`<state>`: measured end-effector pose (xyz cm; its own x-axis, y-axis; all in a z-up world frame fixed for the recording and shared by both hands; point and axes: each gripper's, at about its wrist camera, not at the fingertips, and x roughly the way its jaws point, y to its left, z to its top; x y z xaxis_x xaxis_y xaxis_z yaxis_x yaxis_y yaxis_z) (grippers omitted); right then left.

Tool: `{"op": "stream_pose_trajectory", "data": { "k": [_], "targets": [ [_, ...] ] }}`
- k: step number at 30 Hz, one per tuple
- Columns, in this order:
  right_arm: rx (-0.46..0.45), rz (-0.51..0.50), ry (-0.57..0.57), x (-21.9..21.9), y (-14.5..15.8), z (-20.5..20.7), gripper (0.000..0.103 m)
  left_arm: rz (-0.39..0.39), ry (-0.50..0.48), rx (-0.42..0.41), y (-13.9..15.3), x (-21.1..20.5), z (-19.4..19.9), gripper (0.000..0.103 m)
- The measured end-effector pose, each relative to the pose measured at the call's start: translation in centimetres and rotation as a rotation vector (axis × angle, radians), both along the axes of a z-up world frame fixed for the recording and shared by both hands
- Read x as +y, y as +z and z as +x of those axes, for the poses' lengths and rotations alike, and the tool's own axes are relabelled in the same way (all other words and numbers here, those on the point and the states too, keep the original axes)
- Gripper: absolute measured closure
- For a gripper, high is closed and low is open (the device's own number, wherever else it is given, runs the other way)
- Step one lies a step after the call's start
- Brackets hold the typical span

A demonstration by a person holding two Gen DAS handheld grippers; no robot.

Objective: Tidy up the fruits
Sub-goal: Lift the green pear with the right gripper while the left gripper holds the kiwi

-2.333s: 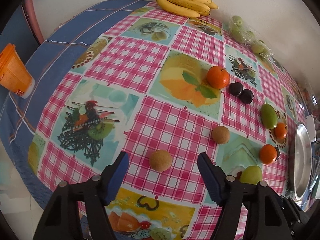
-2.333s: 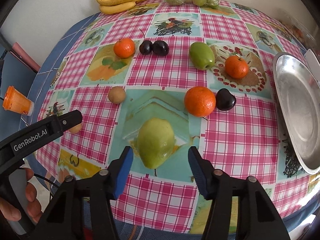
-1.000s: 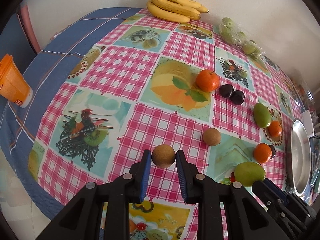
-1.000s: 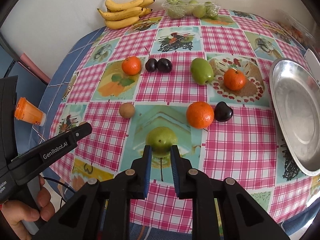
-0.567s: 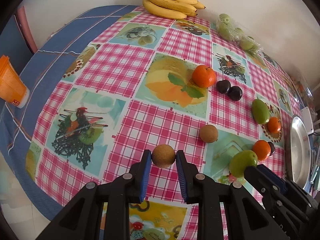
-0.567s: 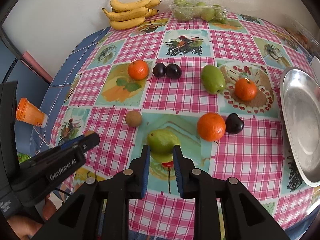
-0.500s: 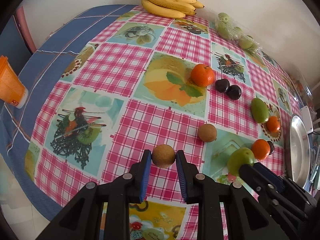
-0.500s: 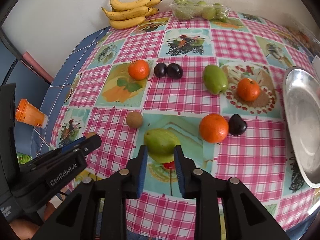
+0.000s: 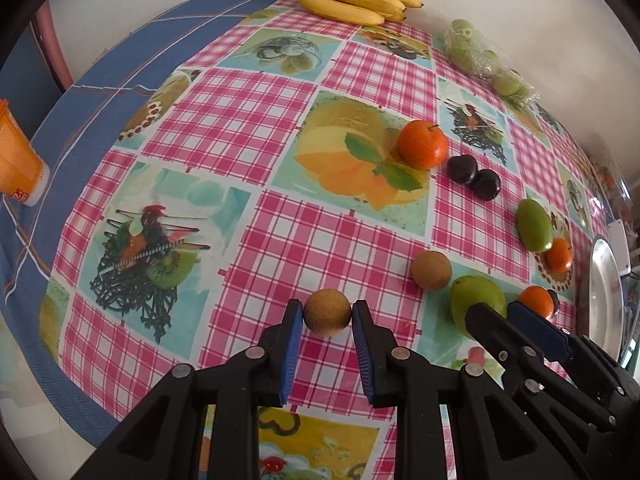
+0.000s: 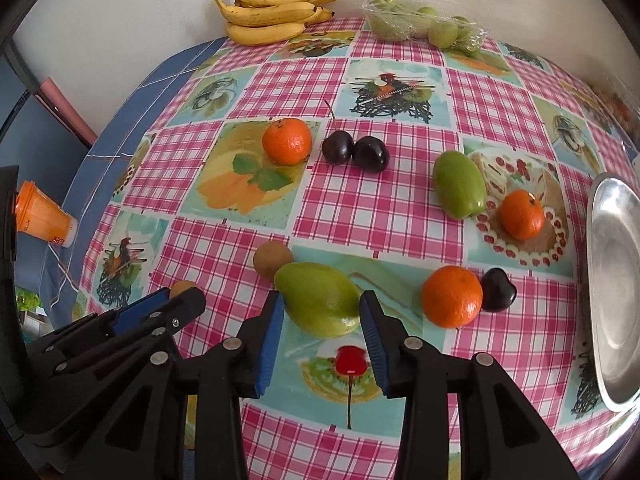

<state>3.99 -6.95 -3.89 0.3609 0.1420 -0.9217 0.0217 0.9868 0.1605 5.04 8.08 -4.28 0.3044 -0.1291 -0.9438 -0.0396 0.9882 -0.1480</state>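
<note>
Two grippers were at work on the checked tablecloth (image 10: 372, 200). Our left gripper (image 9: 327, 316) was clamped on a small round brown fruit (image 9: 327, 312) near the front edge of the table, both pads pressed against it. Our right gripper (image 10: 322, 312) had its jaws opening around the green pear-shaped fruit (image 10: 318, 304), which lay between them on the cloth, the pads at or just off its sides. To do this release well, we judged, the right jaws should spread fully clear before lifting away, so the rounded fruit would not roll. A second brown fruit (image 10: 273, 259) sat touching or just beside the green one, and could be nudged. An orange (image 10: 451, 296) with a dark plum (image 10: 498, 290) against it lay between the green fruit and the steel tray (image 10: 612, 280) at the right edge. Farther back were another green fruit (image 10: 460, 190), two tangerines, a pair of plums (image 10: 356, 151), bananas (image 10: 272, 12) and a bag of green fruit (image 10: 424, 26) by the wall; an orange cup (image 10: 42, 216) stood well apart.
</note>
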Motion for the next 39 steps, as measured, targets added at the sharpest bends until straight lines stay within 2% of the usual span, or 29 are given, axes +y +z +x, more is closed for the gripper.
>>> {"op": "stream_pose_trajectory", "data": {
  "k": [12, 16, 20, 31, 34, 39],
  "targets": [
    [-0.014, -0.058, 0.043, 0.8, -0.1, 1.5, 0.059, 0.000, 0.012, -0.018, -0.6, 0.3, 0.7, 0.076],
    [0.014, -0.071, 0.049, 0.8, -0.8, 1.7, 0.053, 0.002, 0.020, -0.024, -0.7, 0.4, 0.9, 0.076],
    [0.055, -0.015, 0.058, 0.8, -1.9, 1.6, 0.054, 0.007, 0.024, -0.029, -0.7, 0.5, 1.0, 0.076],
    [0.072, -0.025, 0.046, 1.2, -2.8, 1.6, 0.055, 0.016, 0.017, -0.037, -0.8, 0.5, 1.1, 0.076],
    [0.071, -0.032, 0.047, 1.4, -2.8, 1.7, 0.060, 0.018, 0.015, -0.039, -0.9, 0.5, 1.2, 0.076],
    [0.076, -0.049, 0.055, 1.8, -2.9, 1.8, 0.060, 0.015, 0.012, -0.041, -0.9, 0.5, 1.2, 0.076]
  ]
}}
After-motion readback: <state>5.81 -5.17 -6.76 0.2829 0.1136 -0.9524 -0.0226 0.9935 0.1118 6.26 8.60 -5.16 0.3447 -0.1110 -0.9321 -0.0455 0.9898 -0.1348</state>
